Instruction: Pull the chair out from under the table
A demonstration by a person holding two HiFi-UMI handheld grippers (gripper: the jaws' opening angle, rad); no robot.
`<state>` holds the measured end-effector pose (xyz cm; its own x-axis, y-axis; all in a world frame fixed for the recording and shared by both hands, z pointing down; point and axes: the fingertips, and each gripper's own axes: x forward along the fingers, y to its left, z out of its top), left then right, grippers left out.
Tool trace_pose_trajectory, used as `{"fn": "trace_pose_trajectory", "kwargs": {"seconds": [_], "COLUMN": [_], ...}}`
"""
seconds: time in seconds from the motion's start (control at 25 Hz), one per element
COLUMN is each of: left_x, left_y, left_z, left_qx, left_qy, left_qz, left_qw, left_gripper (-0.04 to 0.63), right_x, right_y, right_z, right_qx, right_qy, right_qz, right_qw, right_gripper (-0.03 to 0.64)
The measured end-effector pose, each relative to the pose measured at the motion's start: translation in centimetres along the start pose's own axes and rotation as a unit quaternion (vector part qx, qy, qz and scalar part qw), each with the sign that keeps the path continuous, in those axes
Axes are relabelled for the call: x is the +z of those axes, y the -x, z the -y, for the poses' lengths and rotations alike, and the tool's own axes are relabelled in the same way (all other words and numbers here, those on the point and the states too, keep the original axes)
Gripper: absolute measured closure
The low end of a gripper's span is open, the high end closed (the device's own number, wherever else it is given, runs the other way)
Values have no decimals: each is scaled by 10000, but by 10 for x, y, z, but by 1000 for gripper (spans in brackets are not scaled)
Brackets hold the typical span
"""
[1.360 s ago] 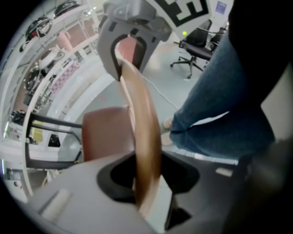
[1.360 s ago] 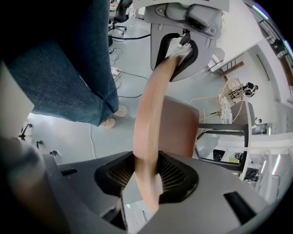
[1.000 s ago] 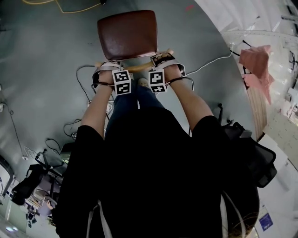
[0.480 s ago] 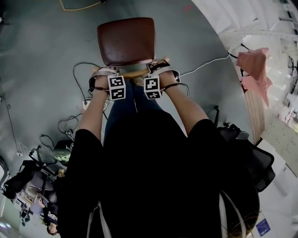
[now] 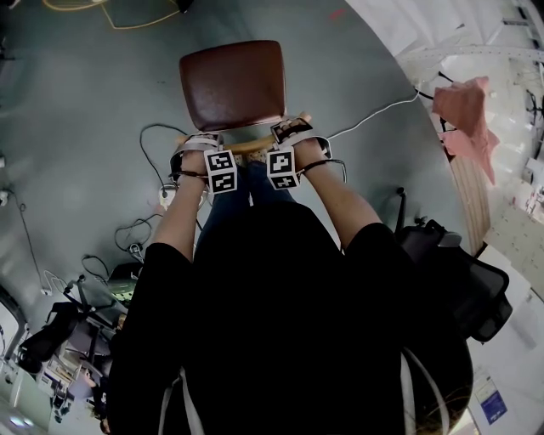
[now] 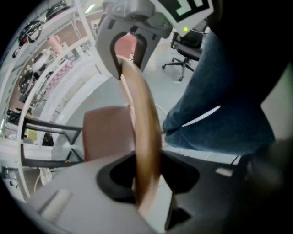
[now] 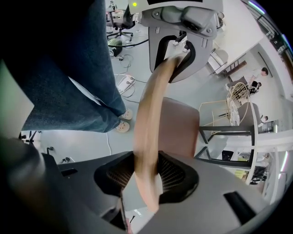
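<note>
The chair stands on the grey floor in front of me, its brown seat (image 5: 231,83) seen from above and its curved wooden back rail (image 5: 252,146) nearest me. My left gripper (image 5: 200,143) points down and is shut on the rail's left part. My right gripper (image 5: 293,130) is shut on its right part. In the left gripper view the rail (image 6: 144,137) runs up between the jaws of the left gripper (image 6: 146,176) to the right gripper (image 6: 130,41). In the right gripper view the rail (image 7: 149,137) sits between the ribbed pads of the right gripper (image 7: 146,176), with the seat (image 7: 181,128) beyond.
A white table (image 5: 425,25) lies at the upper right, apart from the chair. A pink cloth (image 5: 466,115) hangs at the right. Cables and a power strip (image 5: 166,197) trail on the floor left of my legs. A black office chair (image 5: 463,289) stands at my right.
The chair and both grippers have come towards me across the floor, away from the yellow cable at the top. Both grips on the rail look the same.
</note>
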<state>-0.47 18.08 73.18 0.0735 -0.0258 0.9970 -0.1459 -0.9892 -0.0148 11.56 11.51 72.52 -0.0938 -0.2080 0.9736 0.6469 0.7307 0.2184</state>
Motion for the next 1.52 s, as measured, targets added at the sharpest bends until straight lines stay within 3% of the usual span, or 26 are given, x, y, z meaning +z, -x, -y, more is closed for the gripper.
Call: {"fn": "trace_pose_trajectory", "kwargs": {"seconds": [0.36,0.52,0.68,0.8,0.88,1.0,1.04,1.2,1.32,1.44,1.52], "left_x": [2,2,5,5,3,1,0,-6,-7,-9,-11], "left_y": [1,8,31,57,79,117,129,185,241,303,345], "left_z": [-1,0,-5,-5,-14,-33,-40,-73,-97,-116,-123], "left_qx": [190,156,344,402,712,1253,1440,2312,3044,3728,4086], "left_qy": [141,176,224,467,847,1591,1803,2439,2846,3219,3476], "left_qz": [327,454,733,1090,1362,1828,1940,2308,2749,3193,3533], "left_qw": [9992,9987,9965,9921,9845,9620,9535,9131,8665,8096,7664], "left_gripper": [421,372,374,385,445,554,582,588,588,588,588], "right_x": [-3,-8,-16,-16,-18,-23,-24,-32,-41,-49,-54], "right_y": [-1,12,32,50,67,96,107,159,211,273,313], "right_z": [-3,5,10,13,21,43,53,102,140,170,182], "right_qx": [92,-218,-435,-349,-365,-659,-815,-1712,-2495,-3224,-3591], "right_qy": [-275,-459,-553,-854,-1218,-1955,-2220,-3140,-3746,-4320,-4655], "right_qz": [223,366,409,561,704,970,1095,1548,1904,2412,2809], "right_qw": [9993,9980,9967,9941,9894,9737,9654,9209,8725,8070,7586], "right_gripper": [453,445,431,433,443,562,570,590,594,595,595]}}
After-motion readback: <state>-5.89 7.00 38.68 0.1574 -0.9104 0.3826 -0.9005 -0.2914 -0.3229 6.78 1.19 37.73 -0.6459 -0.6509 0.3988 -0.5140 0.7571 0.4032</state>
